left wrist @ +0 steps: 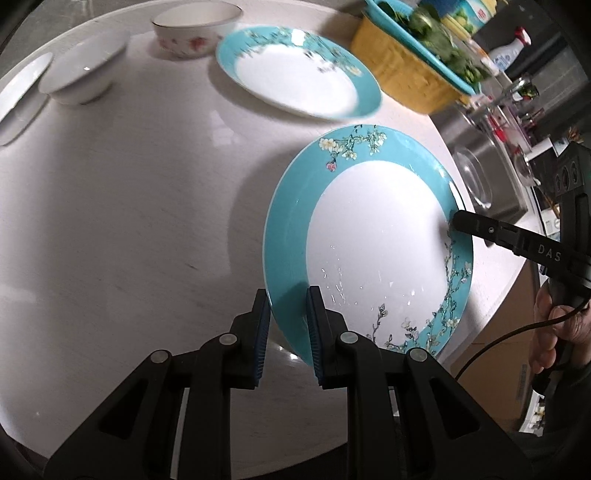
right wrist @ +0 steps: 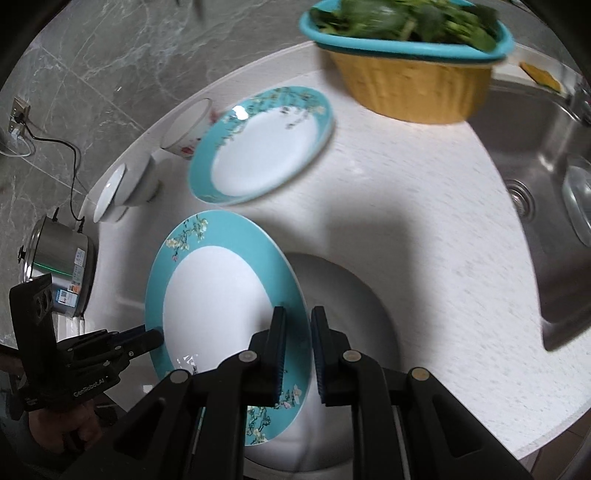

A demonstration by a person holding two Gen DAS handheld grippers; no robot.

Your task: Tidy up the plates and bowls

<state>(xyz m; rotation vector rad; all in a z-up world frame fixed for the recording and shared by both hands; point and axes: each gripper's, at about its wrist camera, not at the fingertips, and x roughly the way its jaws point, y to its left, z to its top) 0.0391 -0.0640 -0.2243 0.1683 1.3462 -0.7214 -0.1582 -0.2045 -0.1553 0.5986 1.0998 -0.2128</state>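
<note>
Above the white counter, teal plate carried on two grips

Clamped at opposite rims: left gripper with fingers pinched on the near edge, right gripper with fingers pinched on the far edge; held tilted and clear of the counter, its shadow lying below; likely gripped on both sides to keep so wide a dish steady, and probably headed for the matching second teal plate lying flat further back, for stacking; counted: two teal plates, one white plate at the edge, two bowls, a plain white bowl and a flowered bowl; yellow basket of greens beside the sink.
</note>
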